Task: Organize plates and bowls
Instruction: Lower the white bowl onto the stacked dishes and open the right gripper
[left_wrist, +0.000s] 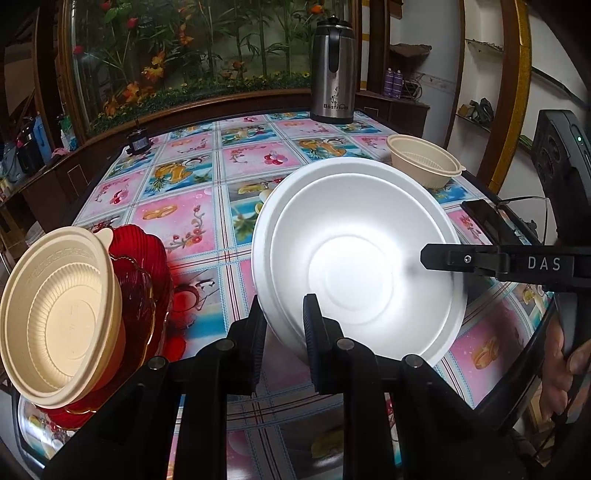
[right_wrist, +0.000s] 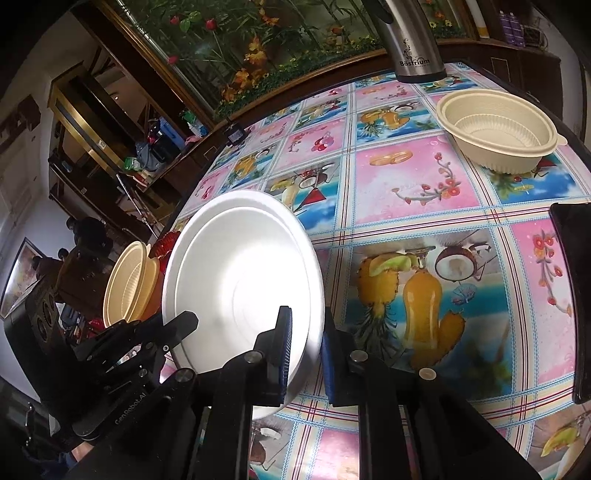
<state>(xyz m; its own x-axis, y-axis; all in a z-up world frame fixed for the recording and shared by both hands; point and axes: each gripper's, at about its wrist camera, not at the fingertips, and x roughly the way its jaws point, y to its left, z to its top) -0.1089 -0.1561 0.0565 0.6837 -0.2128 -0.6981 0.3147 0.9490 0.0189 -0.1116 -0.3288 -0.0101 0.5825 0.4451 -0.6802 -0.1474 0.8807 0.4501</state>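
- Step in hand: moving the white plate (left_wrist: 360, 258) — both grippers have it by the rim, tilted up off the table (left_wrist: 192, 218).
- Left gripper (left_wrist: 282, 321): fingers nearly closed, pinching the plate's near-left rim, one pad in front and one behind.
- Right gripper (right_wrist: 306, 339): same pinch on the opposite rim; whether it clamps hard or just rests is hard to tell, rim is blurred there.
- Likely target, as a guess: the red plate (left_wrist: 147, 273) at the left table edge, or beside it. A cream bowl (left_wrist: 62, 314) already sits on it, so the stack order needs care.
- Second cream bowl (right_wrist: 498, 136) sits far right, near the steel flask (left_wrist: 332, 70) — well apart, untouched.
- Room: mid-table is open for swinging the plate left. Red plate is right at the table edge, so set down gently there. A dark phone-like slab (right_wrist: 572, 295) lies near the right edge.
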